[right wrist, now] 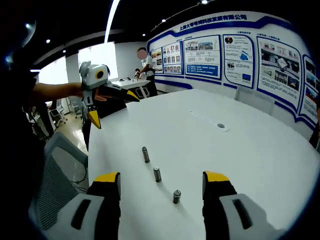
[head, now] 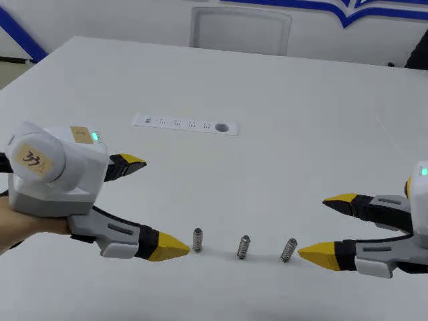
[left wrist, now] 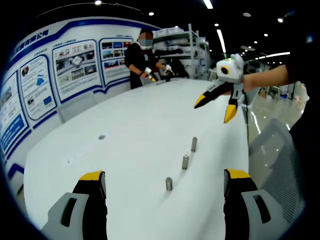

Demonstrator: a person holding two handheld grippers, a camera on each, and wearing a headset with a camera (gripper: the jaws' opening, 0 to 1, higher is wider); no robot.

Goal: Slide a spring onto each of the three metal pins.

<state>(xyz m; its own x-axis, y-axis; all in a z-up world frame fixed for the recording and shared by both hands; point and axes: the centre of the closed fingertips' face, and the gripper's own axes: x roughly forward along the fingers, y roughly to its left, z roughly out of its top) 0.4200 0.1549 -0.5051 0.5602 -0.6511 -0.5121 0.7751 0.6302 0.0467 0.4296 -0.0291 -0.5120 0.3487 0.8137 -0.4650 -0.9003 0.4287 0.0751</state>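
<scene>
Three short metal pins stand in a row on the white table (head: 281,120), and each looks wrapped in a coiled spring: the left pin (head: 197,239), the middle pin (head: 243,247), the right pin (head: 288,249). The rightmost one leans a little. My left gripper (head: 155,204) is open just left of the row, its lower yellow tip close to the left pin. Right of the row my right gripper (head: 322,226) is open, with its lower tip near the right pin. Each gripper view looks along the row: the nearest pin (left wrist: 169,183), the nearest pin (right wrist: 176,196). Nothing is held between either pair of jaws.
A white power strip (head: 185,124) is set into the table beyond the pins. A grey chair (head: 241,30) stands at the far edge. A mesh chair (right wrist: 62,170) sits by the near edge. A person (left wrist: 145,55) works at another table further off.
</scene>
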